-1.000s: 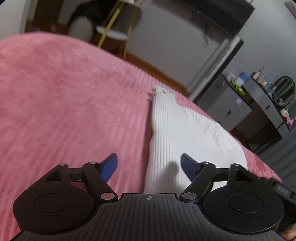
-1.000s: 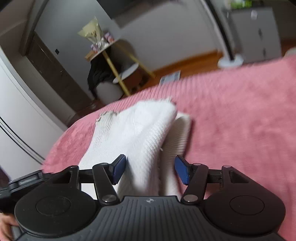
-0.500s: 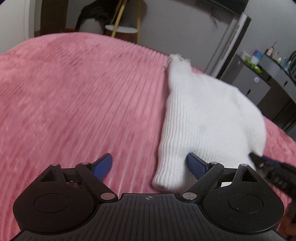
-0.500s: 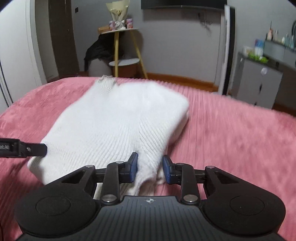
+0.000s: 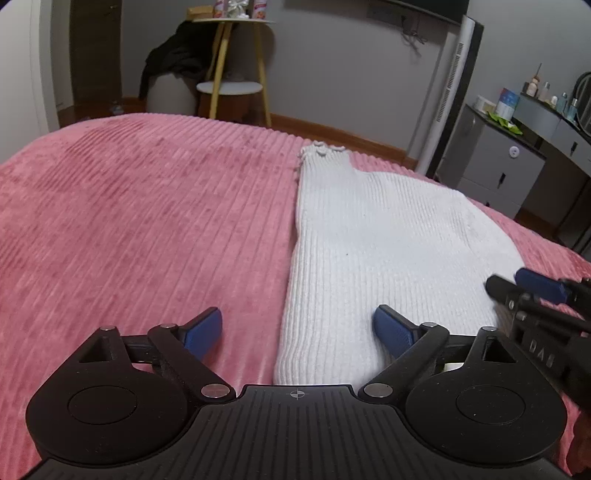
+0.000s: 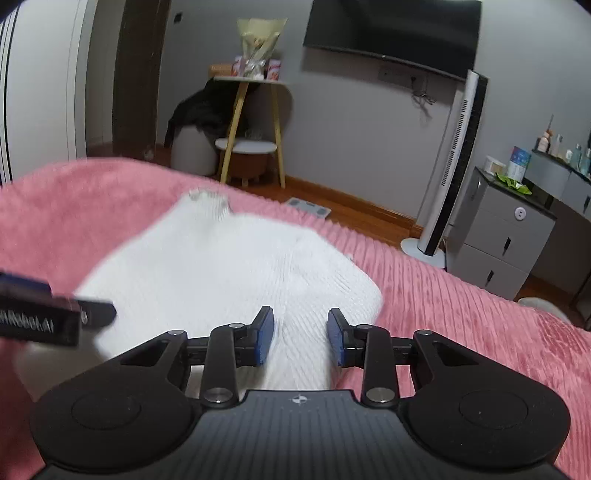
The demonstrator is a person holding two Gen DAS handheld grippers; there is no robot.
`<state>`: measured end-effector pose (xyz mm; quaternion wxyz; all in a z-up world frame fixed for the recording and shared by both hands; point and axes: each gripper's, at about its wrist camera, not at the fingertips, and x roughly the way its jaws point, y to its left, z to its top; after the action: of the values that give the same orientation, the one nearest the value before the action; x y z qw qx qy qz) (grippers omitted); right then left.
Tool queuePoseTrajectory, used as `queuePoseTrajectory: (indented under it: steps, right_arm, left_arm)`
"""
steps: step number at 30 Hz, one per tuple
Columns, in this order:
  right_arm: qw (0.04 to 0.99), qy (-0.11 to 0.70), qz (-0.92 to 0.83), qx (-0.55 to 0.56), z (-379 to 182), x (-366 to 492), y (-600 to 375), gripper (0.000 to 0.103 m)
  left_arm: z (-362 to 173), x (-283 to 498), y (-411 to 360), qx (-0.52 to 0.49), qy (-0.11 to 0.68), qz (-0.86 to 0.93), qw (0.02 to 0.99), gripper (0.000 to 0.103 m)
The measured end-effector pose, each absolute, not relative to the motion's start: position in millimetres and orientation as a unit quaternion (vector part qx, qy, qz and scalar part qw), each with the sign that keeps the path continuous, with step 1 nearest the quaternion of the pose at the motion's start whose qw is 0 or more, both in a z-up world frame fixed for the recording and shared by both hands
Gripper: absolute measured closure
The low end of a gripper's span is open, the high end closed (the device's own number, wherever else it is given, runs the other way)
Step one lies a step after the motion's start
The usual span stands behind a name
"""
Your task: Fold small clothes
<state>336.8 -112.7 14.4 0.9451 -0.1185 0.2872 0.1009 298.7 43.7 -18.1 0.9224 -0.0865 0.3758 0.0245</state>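
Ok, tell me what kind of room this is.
Most likely a bedroom: a bed under a pink ribbed blanket, a wall-mounted TV, and a dresser with toiletry bottles.

Left gripper jaws spread wide, just opening, right gripper jaws narrow, both angled down

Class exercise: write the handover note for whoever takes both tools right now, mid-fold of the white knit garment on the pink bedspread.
Left tool: open, jaws just widened, straddling the near left edge of the white knit garment, not gripping.
Right tool: partly open over the near right corner, fabric between the pads, no clear grip.
Garment lies flat on the pink bedspread, sides already folded in, ruffled end far.
Left: probably take both near corners and fold toward the far end.
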Motion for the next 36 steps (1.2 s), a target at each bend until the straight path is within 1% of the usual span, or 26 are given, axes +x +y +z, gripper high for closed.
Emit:
queuePoseTrajectory:
  steps: [6, 11, 12, 13, 14, 15, 17, 19, 21, 24, 31, 33, 36]
  right_arm:
    - [0.944, 0.278, 0.109, -0.140, -10.0, 341.1, -114.3, 0.070]
    - [0.945, 0.276, 0.113, -0.135, -9.5, 341.7, -113.9, 0.066]
    - [0.943, 0.281, 0.110, -0.142, -4.2, 339.9, -112.8, 0.058]
    - [0.941, 0.287, 0.098, -0.150, 3.1, 336.9, -111.1, 0.043]
    - [0.939, 0.298, 0.083, -0.151, 10.4, 333.1, -110.6, 0.037]
    - [0.937, 0.313, 0.073, -0.139, 17.6, 327.4, -112.7, 0.034]
    - [0.930, 0.349, 0.066, -0.092, 29.9, 308.8, -121.4, 0.031]
    - [0.918, 0.389, 0.060, -0.056, 34.1, 284.4, -128.7, 0.009]
    - [0.903, 0.425, 0.059, -0.032, 32.9, 258.9, -133.7, 0.004]
    - [0.874, 0.482, 0.055, -0.008, 25.3, 233.7, -135.5, 0.004]
    - [0.837, 0.545, 0.016, 0.046, 38.8, 222.3, -131.5, 0.004]
    - [0.836, 0.546, 0.013, 0.062, 46.2, 220.8, -132.3, 0.004]
    - [0.839, 0.544, -0.003, 0.028, 57.8, 221.3, -119.4, 0.004]
  left_arm:
    - [-32.0, 301.6, 42.2, -0.107, 0.374, 0.026, 0.921, 0.002]
    - [-22.2, 295.3, 47.4, -0.118, 0.387, 0.029, 0.914, 0.002]
    - [-16.9, 289.9, 48.3, -0.116, 0.391, 0.029, 0.912, 0.002]
    - [-11.6, 282.5, 48.9, -0.114, 0.394, 0.031, 0.912, 0.002]
    - [-7.3, 273.8, 50.4, -0.112, 0.396, 0.033, 0.911, 0.002]
    - [-3.9, 263.7, 51.2, -0.111, 0.401, 0.032, 0.909, 0.002]
    - [-1.0, 242.1, 51.6, -0.105, 0.417, 0.039, 0.902, 0.001]
    - [-1.7, 219.5, 52.0, -0.094, 0.433, 0.049, 0.895, 0.001]
    - [-3.5, 201.5, 53.8, -0.090, 0.451, 0.064, 0.886, 0.001]
    - [-2.3, 190.2, 58.0, -0.096, 0.482, 0.070, 0.868, 0.001]
    - [24.4, 180.7, 59.5, -0.056, 0.496, 0.069, 0.864, 0.000]
    - [30.5, 179.8, 56.9, -0.044, 0.503, 0.067, 0.861, 0.000]
    - [36.9, 176.7, 51.1, -0.017, 0.501, 0.063, 0.863, 0.000]
